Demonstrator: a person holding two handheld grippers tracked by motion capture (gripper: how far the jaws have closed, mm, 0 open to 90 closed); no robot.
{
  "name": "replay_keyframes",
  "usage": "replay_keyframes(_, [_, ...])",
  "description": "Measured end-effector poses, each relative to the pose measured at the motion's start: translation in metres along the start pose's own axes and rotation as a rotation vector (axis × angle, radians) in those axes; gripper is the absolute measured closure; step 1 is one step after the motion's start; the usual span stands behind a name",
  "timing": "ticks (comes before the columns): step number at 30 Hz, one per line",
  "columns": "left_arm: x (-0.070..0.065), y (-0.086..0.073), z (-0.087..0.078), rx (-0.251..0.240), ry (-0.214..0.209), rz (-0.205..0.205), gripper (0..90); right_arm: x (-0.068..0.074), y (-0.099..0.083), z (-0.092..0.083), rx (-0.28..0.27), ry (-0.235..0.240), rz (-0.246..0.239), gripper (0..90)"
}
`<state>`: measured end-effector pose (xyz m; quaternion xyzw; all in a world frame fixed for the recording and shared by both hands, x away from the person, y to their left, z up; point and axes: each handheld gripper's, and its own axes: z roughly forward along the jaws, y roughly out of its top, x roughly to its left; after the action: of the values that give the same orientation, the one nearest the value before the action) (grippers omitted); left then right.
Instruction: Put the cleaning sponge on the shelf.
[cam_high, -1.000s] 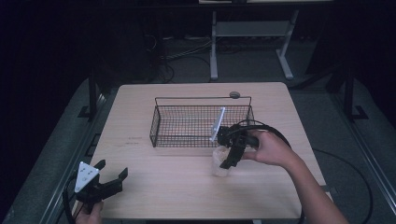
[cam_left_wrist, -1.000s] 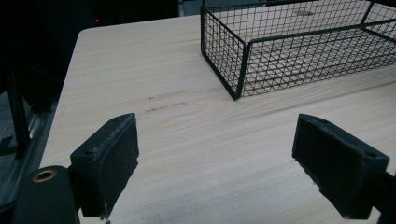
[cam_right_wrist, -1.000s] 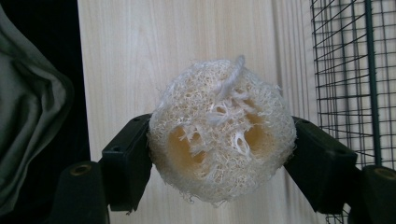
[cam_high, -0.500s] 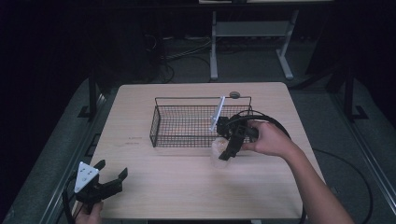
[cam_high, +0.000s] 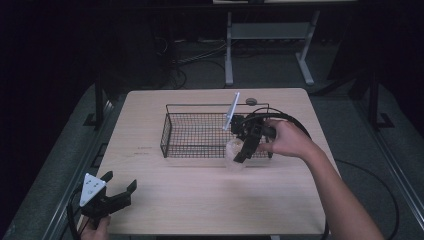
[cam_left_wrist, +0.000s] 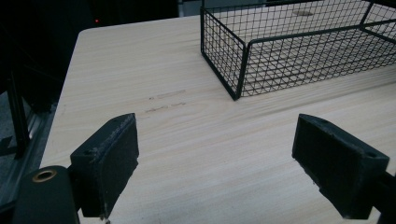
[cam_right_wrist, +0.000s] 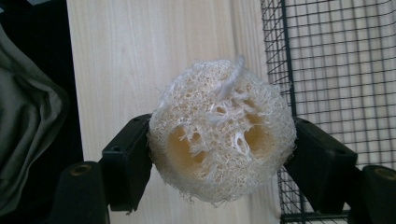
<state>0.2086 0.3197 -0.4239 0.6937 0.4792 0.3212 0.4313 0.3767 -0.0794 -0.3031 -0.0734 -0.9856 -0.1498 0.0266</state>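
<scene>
A pale, round loofah slice is clamped between the black jaws of my right gripper. In the high view the loofah hangs at the front right part of a black wire basket, held by the right gripper, level with the basket's front wall. The basket's mesh is beside the loofah in the right gripper view. My left gripper rests at the table's near left corner, open and holding nothing. Its pads stand wide apart, pointing toward the basket.
The light wooden table has bare wood in front and to the left of the basket. A small dark disc lies behind the basket. The right gripper's cable loops over the hand. A metal stand is on the floor beyond.
The right gripper has carried the loofah up and away from the table surface to the basket's front wall. The left gripper has stayed put.
</scene>
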Motion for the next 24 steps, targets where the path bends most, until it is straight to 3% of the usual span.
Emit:
replay_keyframes(9, [0.000,0.000,0.000,0.001,0.001,0.005,13.8,-0.014,0.010,-0.014,-0.005,-0.014,0.010,27.2])
replay_keyframes(24, [0.001,0.000,0.000,0.000,0.000,0.003,13.8,-0.044,0.016,-0.018,0.015,-0.025,0.071,27.2])
